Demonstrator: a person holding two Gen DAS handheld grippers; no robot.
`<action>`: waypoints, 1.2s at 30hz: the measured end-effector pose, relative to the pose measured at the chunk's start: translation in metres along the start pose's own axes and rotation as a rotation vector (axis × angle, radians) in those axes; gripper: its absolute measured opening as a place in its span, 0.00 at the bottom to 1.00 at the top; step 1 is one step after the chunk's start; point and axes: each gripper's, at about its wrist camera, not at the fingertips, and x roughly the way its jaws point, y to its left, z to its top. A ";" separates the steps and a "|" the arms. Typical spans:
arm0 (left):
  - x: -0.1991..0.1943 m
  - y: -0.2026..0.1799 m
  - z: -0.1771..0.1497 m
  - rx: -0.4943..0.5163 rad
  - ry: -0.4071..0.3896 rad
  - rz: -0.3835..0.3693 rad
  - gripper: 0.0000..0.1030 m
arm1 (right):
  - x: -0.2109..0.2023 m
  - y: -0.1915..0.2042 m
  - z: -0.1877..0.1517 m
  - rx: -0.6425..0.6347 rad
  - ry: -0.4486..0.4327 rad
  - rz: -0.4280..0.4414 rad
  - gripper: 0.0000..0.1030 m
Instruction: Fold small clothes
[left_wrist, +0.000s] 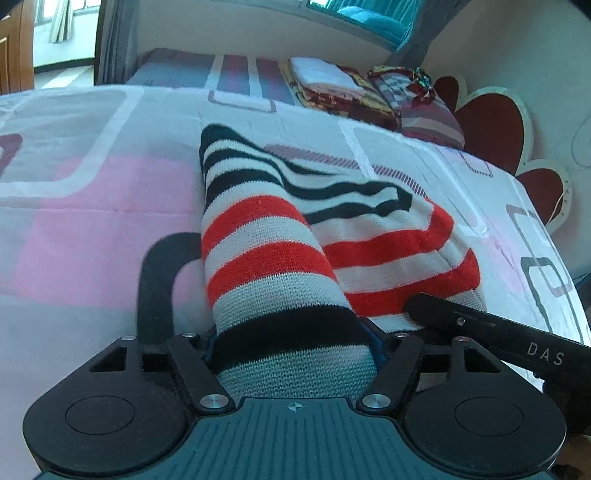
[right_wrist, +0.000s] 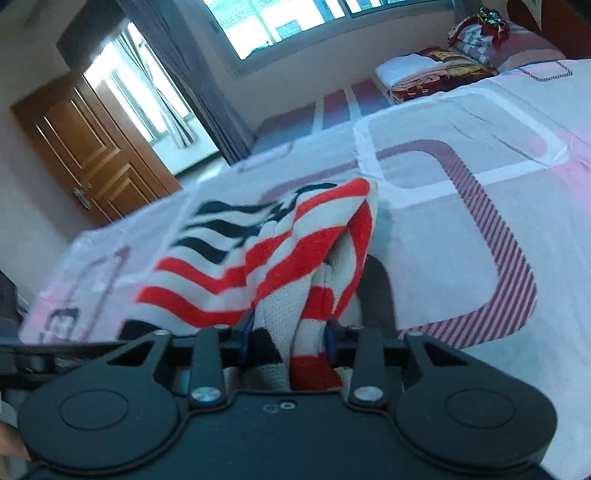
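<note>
Striped knit garment (left_wrist: 280, 236) bunched mid-bed on pink-grey bedspread (left_wrist: 92, 221), left gripper (left_wrist: 291, 332) and right gripper (right_wrist: 288, 332) each pinching a fold, flat open sheet all round, folded pile (left_wrist: 332, 88) far off.

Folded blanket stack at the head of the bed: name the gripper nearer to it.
Right, likely. The right gripper grips the striped sweater on the side toward the blanket stack; the left gripper sits farther over. Both are far from it.
</note>
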 end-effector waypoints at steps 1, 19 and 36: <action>-0.004 0.003 0.000 -0.001 -0.007 -0.002 0.67 | -0.002 0.004 0.000 -0.007 -0.002 0.004 0.33; -0.121 0.180 0.005 -0.036 -0.127 0.082 0.66 | 0.034 0.155 -0.019 -0.031 -0.036 0.125 0.33; -0.096 0.302 0.020 -0.055 -0.124 0.144 0.67 | 0.124 0.257 -0.030 -0.077 0.002 0.155 0.33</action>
